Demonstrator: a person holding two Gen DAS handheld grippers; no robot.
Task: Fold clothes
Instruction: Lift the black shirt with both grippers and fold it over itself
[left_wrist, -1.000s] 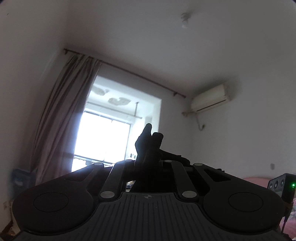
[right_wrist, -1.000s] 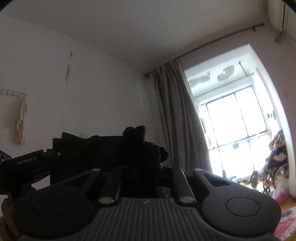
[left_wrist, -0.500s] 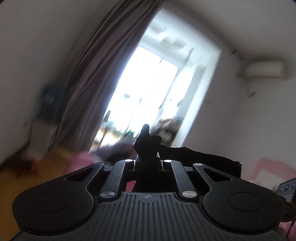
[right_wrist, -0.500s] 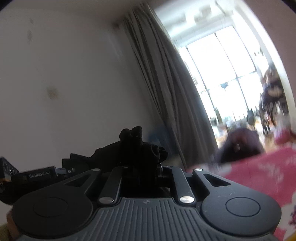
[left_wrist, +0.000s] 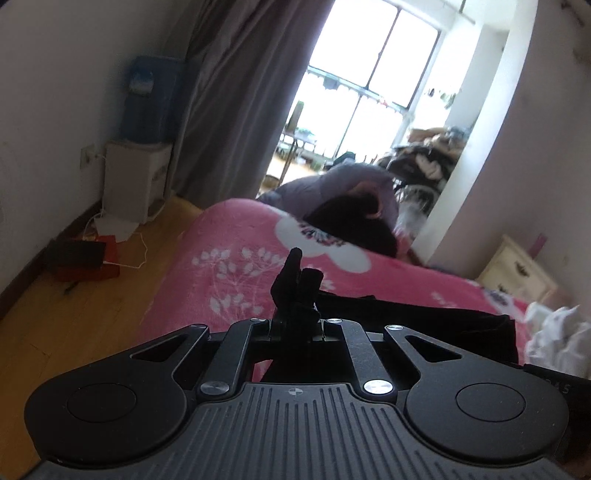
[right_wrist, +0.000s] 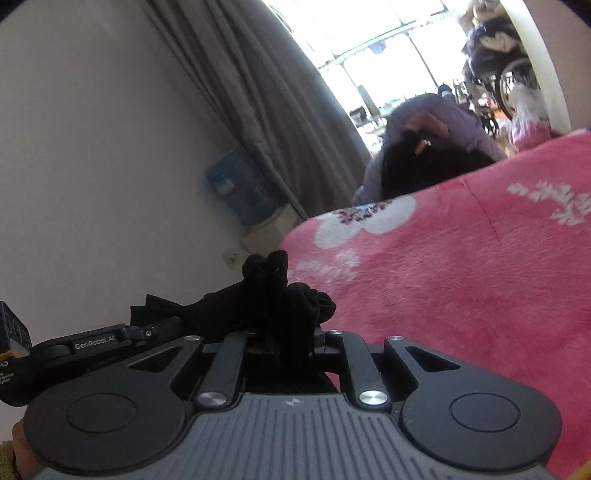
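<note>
A black garment (left_wrist: 424, 314) hangs stretched between my two grippers above a pink flowered blanket (left_wrist: 240, 258). In the left wrist view my left gripper (left_wrist: 299, 280) is shut on one end of it, and the cloth runs off to the right. My right gripper (right_wrist: 271, 273) is shut on the other end, where the black garment (right_wrist: 207, 310) bunches around the fingers and trails left toward the left gripper's body (right_wrist: 92, 341). Both grippers point slightly downward over the pink blanket (right_wrist: 461, 277).
A person in purple (left_wrist: 351, 192) leans on the bed's far end. A water dispenser (left_wrist: 136, 177), grey curtain (left_wrist: 229, 92) and red boxes (left_wrist: 85, 258) stand on the left by the wall. A cream nightstand (left_wrist: 517, 273) and white cloth (left_wrist: 554, 332) are at right.
Both grippers have swung down from facing the ceiling and window to facing the bed, carrying the black garment with them. Both stay closed on it.
</note>
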